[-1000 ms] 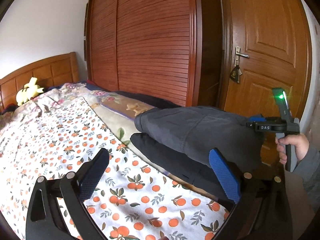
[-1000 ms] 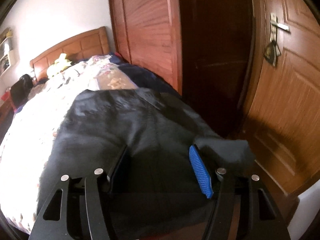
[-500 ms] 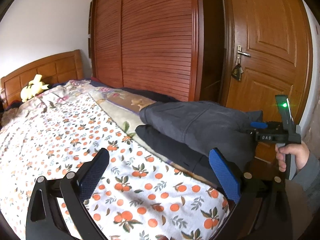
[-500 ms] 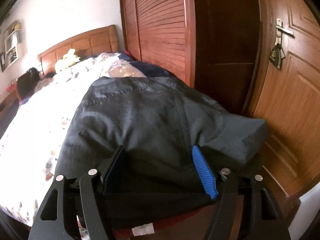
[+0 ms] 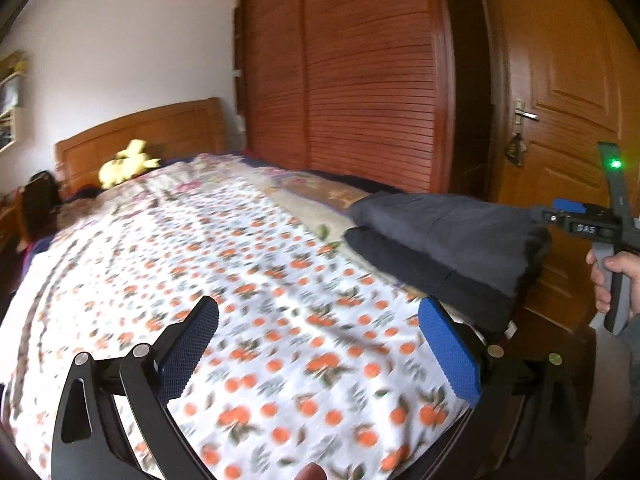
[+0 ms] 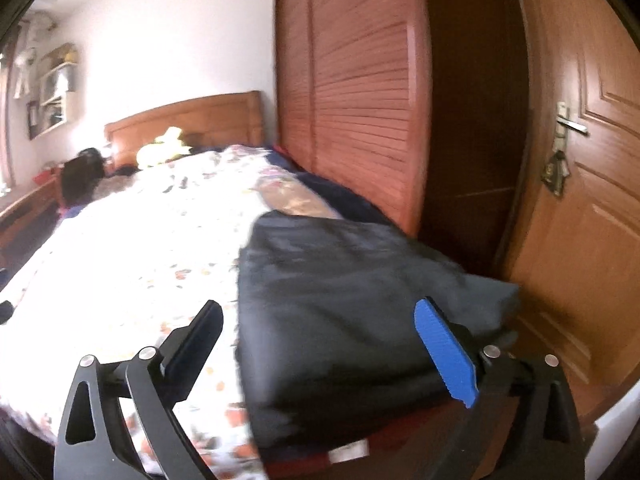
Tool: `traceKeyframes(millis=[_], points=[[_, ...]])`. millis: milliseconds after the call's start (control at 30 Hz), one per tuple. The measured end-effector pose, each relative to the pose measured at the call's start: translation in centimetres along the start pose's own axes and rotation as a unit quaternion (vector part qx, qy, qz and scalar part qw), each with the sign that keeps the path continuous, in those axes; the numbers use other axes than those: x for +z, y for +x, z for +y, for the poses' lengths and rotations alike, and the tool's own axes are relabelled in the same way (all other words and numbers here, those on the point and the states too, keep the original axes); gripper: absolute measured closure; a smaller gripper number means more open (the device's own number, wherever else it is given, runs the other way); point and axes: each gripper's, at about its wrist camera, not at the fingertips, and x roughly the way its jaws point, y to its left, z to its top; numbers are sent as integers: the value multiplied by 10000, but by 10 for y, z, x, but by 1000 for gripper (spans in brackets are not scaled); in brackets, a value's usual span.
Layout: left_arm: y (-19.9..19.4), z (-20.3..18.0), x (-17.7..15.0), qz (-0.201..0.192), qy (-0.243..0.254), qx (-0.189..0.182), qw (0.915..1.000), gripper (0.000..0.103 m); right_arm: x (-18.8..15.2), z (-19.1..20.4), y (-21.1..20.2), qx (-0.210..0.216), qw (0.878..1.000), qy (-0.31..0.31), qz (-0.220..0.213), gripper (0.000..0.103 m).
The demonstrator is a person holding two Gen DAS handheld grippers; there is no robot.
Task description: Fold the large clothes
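A: Left wrist view: left tool (image 5: 318,354) jaws apart, nothing between them, above the orange-print bedspread (image 5: 248,280).

B: Right tool (image 6: 326,346)?

A: Jaws opening, pads clear of the folded dark garment (image 6: 352,308) lying at the bed's right edge.

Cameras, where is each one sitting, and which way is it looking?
Left wrist: sits on the left gripper, looking along its open jaws over the orange-print bedspread to the headboard; the person's right hand holding the right gripper shows at the edge.
Right wrist: sits on the right gripper, looking over the folded dark clothes between its opening jaws, untouched; no hand shows.
Both share the clothes, yellow plush toy, wardrobe and door.
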Motion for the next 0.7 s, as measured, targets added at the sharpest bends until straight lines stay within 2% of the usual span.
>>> traceKeyframes(millis=[367, 567, 700], points=[[-76, 62, -56, 143, -556, 845, 9948, 2, -31, 122, -15, 1050, 9939, -298, 172, 8], [-113, 91, -80, 130, -797, 1241, 9890, 2, -52, 182, -27, 1288, 9899, -574, 176, 8], [-139, 106, -93, 89, -948, 1466, 9846, 2, -60, 216, -42, 1659, 9841, -626, 96, 8]])
